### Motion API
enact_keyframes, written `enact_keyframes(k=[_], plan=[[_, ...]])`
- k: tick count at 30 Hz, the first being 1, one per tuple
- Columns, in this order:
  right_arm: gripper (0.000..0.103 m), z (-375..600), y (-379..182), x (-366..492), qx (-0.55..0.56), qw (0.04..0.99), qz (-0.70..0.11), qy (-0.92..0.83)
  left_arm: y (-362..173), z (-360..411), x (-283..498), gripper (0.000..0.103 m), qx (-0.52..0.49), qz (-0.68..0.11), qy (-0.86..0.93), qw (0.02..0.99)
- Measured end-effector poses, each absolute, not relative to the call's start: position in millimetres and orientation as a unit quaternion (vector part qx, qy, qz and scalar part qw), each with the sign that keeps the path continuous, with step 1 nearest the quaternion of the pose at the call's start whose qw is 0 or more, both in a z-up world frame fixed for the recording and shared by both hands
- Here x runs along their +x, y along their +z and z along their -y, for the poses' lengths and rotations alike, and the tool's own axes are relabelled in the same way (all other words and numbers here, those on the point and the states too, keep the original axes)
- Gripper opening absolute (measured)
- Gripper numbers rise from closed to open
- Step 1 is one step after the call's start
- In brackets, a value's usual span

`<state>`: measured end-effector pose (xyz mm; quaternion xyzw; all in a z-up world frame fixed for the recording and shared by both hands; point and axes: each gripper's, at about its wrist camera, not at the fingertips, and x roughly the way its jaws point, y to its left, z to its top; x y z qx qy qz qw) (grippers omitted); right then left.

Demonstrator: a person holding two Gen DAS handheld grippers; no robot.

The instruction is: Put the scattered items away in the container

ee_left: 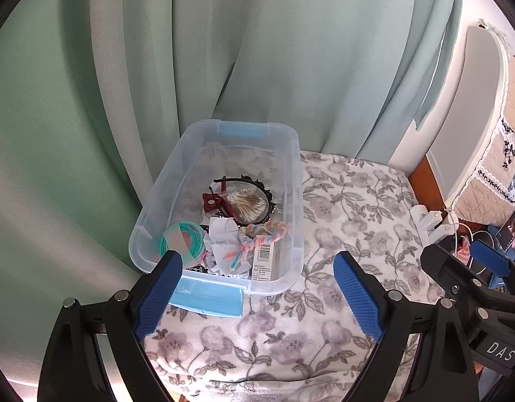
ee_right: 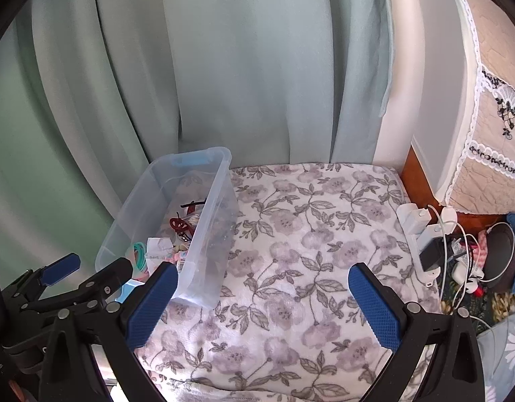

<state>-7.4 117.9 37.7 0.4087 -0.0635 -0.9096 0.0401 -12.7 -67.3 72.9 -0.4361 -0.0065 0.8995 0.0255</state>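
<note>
Left wrist view: both grippers, left gripper point(ee_left: 257, 288) and right gripper point(ee_right: 262, 301), have fingers apart, empty. Hair ties point(ee_left: 185, 239) and headband point(ee_left: 254, 201) seemingly all lie inside the box point(ee_left: 292, 201); bumping its near wall could tip it.

Both wrist cameras look steeply down, close over the floral blanket point(ee_right: 291, 234), sharing the clear container point(ee_left: 291, 174).

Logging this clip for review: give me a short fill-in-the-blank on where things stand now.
1. The hair ties and cotton swabs lie inside the clear ___.
2. The bin sits on a ___-patterned blanket.
3. Both the left claw and right claw are ___, holding nothing.
4. Behind the bin hangs a pale green ___.

Answers: bin; floral; open; curtain
</note>
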Motion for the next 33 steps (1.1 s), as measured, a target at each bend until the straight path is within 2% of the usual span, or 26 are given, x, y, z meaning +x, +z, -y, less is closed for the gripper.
enact_keyframes(k=[33], plan=[[0.103, -113.7, 42.8, -5.4, 0.407, 0.042, 0.056, -0.911, 73.6, 68.8, -9.4, 0.092, -0.439, 0.015, 0.898, 0.024]])
